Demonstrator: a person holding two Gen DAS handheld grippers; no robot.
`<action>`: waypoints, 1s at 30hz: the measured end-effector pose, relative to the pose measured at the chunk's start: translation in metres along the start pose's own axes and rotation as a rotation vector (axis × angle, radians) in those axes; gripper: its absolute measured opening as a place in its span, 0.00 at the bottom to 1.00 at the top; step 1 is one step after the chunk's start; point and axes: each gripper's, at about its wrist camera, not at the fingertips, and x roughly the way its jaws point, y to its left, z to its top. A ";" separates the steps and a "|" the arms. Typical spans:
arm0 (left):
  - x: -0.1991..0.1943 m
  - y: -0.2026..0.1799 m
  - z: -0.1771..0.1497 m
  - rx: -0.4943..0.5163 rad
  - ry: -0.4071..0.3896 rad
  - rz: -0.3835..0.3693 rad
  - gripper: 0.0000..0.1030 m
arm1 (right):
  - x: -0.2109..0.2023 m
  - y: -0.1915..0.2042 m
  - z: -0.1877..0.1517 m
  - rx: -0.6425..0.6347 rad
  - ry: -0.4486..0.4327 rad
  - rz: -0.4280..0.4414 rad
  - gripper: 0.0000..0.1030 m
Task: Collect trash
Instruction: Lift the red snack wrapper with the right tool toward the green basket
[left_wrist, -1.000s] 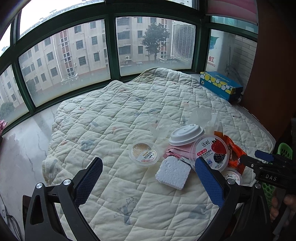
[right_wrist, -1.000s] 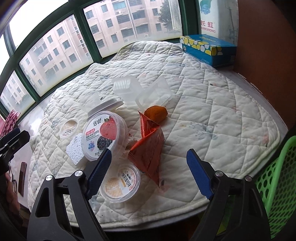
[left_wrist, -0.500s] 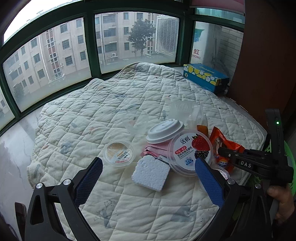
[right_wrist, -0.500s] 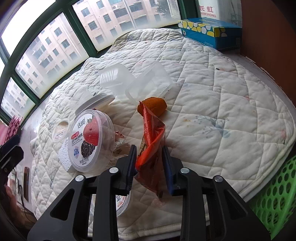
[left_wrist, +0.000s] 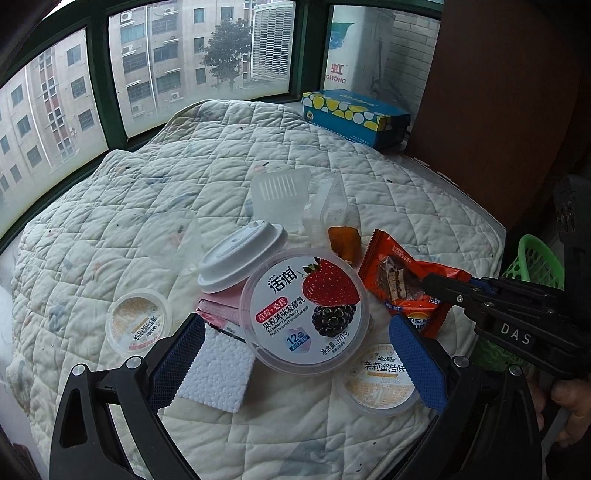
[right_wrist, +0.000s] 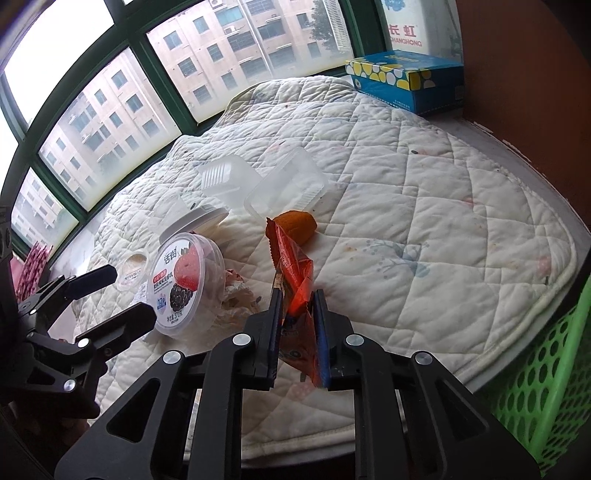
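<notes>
The red snack wrapper (right_wrist: 295, 280) is pinched between the closed jaws of the right gripper (right_wrist: 298, 306) near the quilted table's (right_wrist: 424, 206) front edge; a lift toward the green basket (right_wrist: 546, 362), seemingly beside that edge, is called for next. The left gripper (left_wrist: 295, 354) is held wide, angled down over the yogurt tub (left_wrist: 304, 308).

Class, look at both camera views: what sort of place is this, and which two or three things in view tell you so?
Probably an enclosed balcony or window alcove in a flat. Green-framed windows curve round it, facing apartment blocks; a quilted cover spreads over the table, littered with food packaging such as a yogurt tub, with a tissue box at the edge.
</notes>
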 end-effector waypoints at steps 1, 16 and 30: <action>0.003 -0.002 0.000 0.006 0.007 -0.004 0.94 | 0.000 -0.001 -0.001 0.005 0.007 0.006 0.18; 0.025 -0.003 0.004 0.023 0.046 0.004 0.94 | 0.001 -0.018 0.000 -0.050 0.016 -0.108 0.75; 0.027 0.002 0.000 0.008 0.051 -0.013 0.94 | 0.042 -0.015 0.011 -0.184 0.178 -0.040 0.80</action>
